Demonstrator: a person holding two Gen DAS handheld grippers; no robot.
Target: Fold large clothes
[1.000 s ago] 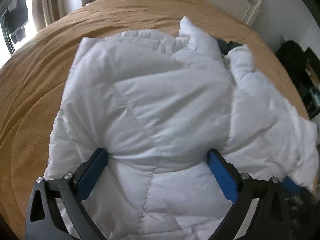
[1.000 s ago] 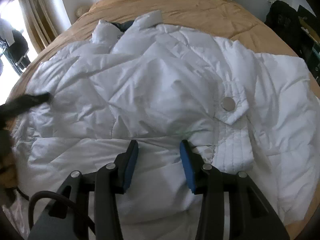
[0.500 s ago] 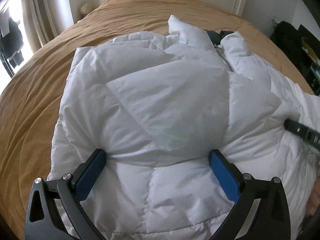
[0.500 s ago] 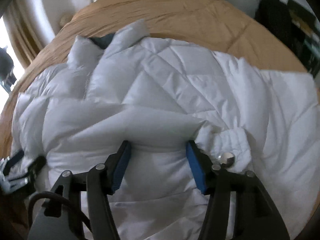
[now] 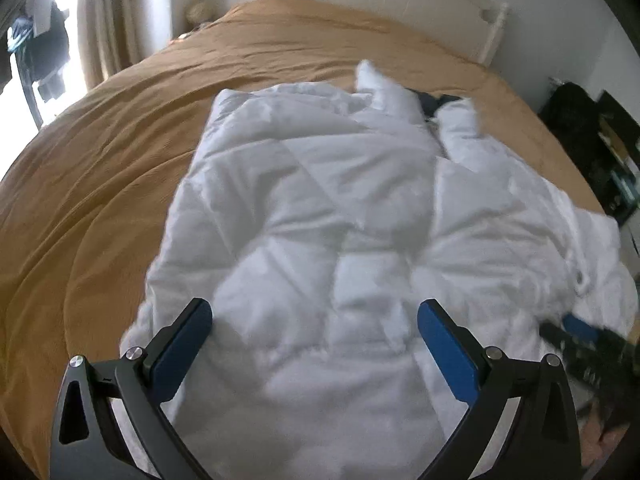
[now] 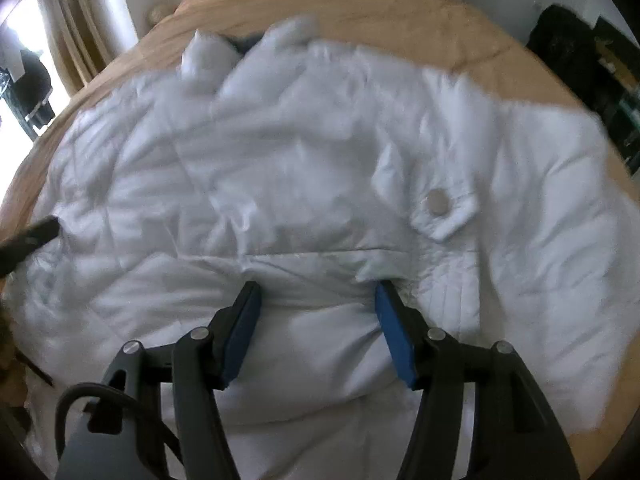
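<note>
A white quilted puffer jacket [image 5: 320, 208] lies spread on a tan bed [image 5: 100, 168], collar at the far end. In the right wrist view the jacket [image 6: 300, 168] shows a pocket flap with a snap button [image 6: 438, 202]. My left gripper [image 5: 316, 312] is wide open over the jacket's near hem, with jacket fabric lying between its blue pads. My right gripper [image 6: 318, 288] is open, its pads either side of a bulge of jacket fabric near the hem. The right gripper also shows at the right edge of the left wrist view [image 5: 580, 332].
The bed's white headboard [image 5: 460, 8] stands against the far wall. A curtain and bright window [image 5: 92, 20] are at the left. Dark furniture and clutter [image 5: 592, 140] stand right of the bed. Bare bedspread lies left of the jacket.
The left gripper has drawn back and risen, so more bed and jacket show. The right gripper has opened wider, and the folded fabric has dropped flatter.
</note>
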